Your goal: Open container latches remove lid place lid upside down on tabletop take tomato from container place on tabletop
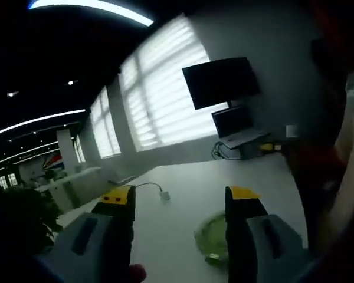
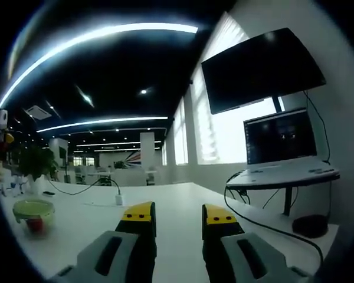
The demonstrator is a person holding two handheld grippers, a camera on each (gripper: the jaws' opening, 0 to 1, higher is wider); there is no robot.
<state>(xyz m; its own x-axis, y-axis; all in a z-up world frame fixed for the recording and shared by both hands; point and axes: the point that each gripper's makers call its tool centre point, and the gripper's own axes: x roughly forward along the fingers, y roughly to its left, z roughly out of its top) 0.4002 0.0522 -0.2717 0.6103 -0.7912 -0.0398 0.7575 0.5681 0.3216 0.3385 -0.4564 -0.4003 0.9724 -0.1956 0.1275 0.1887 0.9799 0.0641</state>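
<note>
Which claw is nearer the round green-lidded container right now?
Left. The left claw hangs right at the round green-lidded container, whose edge sits behind its right-side jaw. The right claw has the container far off to its left across the white table.

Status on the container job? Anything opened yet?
Nothing looks done. In the right gripper view the container sits on the white table with its green lid still on and something red, likely the tomato, inside. In hand: nothing; the left gripper and right gripper are open, empty and off the container. Left: latches, lid off and flipped onto the table, tomato out.
</note>
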